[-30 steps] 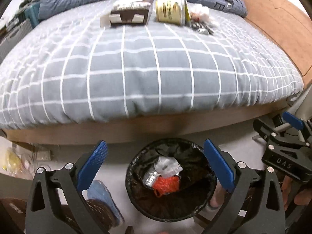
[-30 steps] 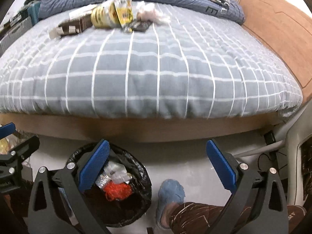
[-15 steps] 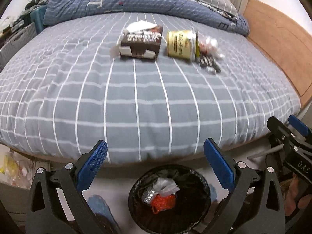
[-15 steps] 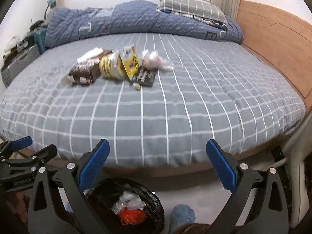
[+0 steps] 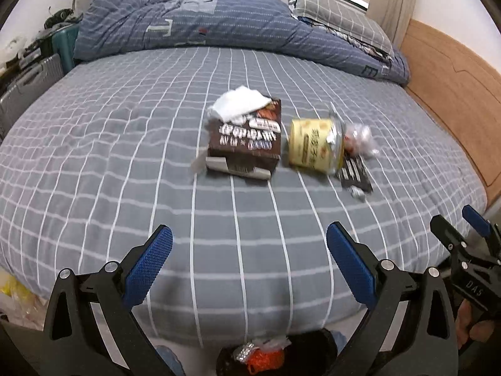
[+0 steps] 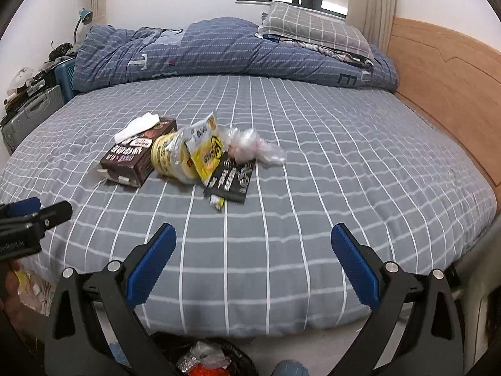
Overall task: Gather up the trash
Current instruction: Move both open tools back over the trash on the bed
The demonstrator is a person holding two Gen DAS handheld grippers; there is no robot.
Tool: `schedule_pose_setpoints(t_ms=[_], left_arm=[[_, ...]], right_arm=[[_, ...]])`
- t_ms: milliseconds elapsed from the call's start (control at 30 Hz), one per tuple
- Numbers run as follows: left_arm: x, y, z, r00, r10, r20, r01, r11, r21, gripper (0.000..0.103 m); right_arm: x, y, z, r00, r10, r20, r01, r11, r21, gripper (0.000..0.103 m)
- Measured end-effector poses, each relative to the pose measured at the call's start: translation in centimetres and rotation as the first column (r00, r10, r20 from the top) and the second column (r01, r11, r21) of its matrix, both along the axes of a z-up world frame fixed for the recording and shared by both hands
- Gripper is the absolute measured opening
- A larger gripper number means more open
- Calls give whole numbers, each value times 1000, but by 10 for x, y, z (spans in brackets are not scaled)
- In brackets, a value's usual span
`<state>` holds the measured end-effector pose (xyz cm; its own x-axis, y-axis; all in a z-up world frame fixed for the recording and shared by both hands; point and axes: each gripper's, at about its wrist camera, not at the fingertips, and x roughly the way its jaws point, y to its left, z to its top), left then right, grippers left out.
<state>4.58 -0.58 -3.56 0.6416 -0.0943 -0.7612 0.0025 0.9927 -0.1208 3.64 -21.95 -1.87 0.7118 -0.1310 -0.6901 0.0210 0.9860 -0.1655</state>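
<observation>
Trash lies mid-bed: a brown box (image 5: 247, 139) (image 6: 137, 153) with a white tissue (image 5: 239, 106) on top, a yellow cup (image 5: 310, 147) (image 6: 170, 156) on its side with its lid peeled, a crumpled clear wrapper (image 5: 360, 139) (image 6: 250, 147) and a black packet (image 5: 355, 172) (image 6: 230, 180). My left gripper (image 5: 249, 264) and right gripper (image 6: 253, 264) are both open and empty, hovering above the bed's near edge, well short of the trash. A black-lined bin (image 5: 275, 355) (image 6: 206, 358) with red and silvery scraps sits on the floor below them.
A folded blue quilt (image 6: 219, 53) and checked pillow (image 6: 313, 28) lie at the back of the grey checked bed (image 5: 125, 144). A wooden headboard (image 6: 444, 94) runs along the right. Suitcases and clutter (image 5: 28, 75) stand at the left.
Both grippers have risen from over the bin and tilted up toward the bed; the bin has slid to the bottom edge and the trash pile now sits nearer the middle of each view.
</observation>
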Motion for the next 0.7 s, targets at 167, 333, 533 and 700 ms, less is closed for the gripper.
schedule_pose_setpoints(t_ms=[167, 333, 533, 700], left_arm=[[31, 4, 7, 1000, -1, 13, 1, 1000, 16, 97], [72, 15, 7, 1000, 11, 9, -11, 1000, 13, 97], [114, 23, 6, 1000, 18, 13, -18, 1000, 15, 96], [143, 22, 0, 1000, 5, 5, -5, 999, 48, 96]], right_arm=[[31, -2, 1, 1000, 12, 13, -12, 1000, -13, 95], [66, -6, -3, 1000, 12, 13, -12, 1000, -27, 95], [108, -9, -10, 1000, 5, 12, -5, 1000, -30, 95], [139, -11, -20, 1000, 4, -14, -4, 1000, -21, 95]])
